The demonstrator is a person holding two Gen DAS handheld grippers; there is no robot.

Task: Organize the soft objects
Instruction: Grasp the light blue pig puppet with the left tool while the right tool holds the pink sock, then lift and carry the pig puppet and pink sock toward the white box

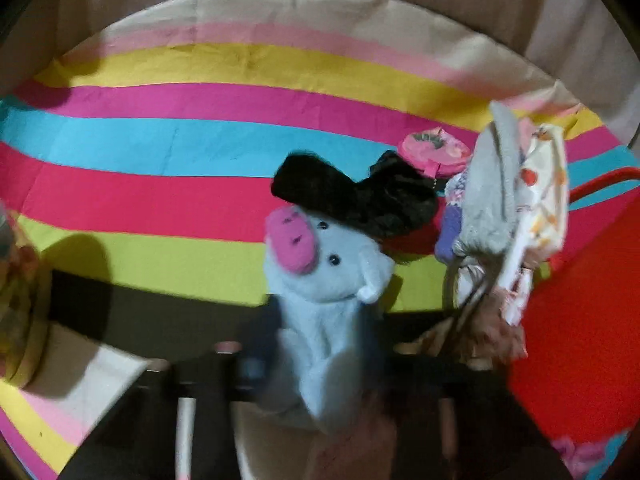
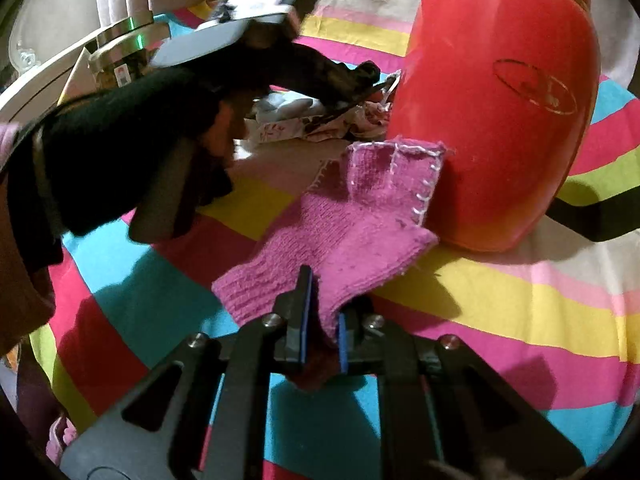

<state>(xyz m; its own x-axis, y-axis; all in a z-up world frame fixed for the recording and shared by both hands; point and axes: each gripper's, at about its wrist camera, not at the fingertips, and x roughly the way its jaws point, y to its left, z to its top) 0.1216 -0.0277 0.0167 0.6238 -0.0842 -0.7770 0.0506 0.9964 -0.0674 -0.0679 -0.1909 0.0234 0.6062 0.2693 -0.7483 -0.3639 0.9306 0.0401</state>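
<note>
Right gripper (image 2: 322, 330): my jaws are pinching the pink knitted glove (image 2: 340, 224) near its cuff edge, blue pads on either side of the fabric. The glove hangs forward from the jaws, lifted above the striped cloth (image 2: 500, 312) that covers the surface; its stitched fingers end just beside the red container (image 2: 500, 100), and I cannot tell whether they touch it.

Left gripper (image 1: 316, 364): the view is blurred and the jaws themselves are mostly hidden. A light blue plush toy (image 1: 328, 280) with a pink snout and black bead eyes sits right between them, upright, filling the gap; I read this as the jaws closed on its body.

Beyond the plush, in the left wrist view: a black fuzzy piece (image 1: 356, 196) lies on the cloth, a round pink pouch (image 1: 434, 152) behind it. To the right, a heap of soft things, with a grey fabric item (image 1: 492, 196) and a white printed cloth (image 1: 544, 200) on top, stands next to the red container's side.

From the right wrist view, the left gripper (image 2: 344, 80) reaches over a heap of printed fabric (image 2: 304, 124) left of the container. A jar (image 2: 116, 60) stands far left.
</note>
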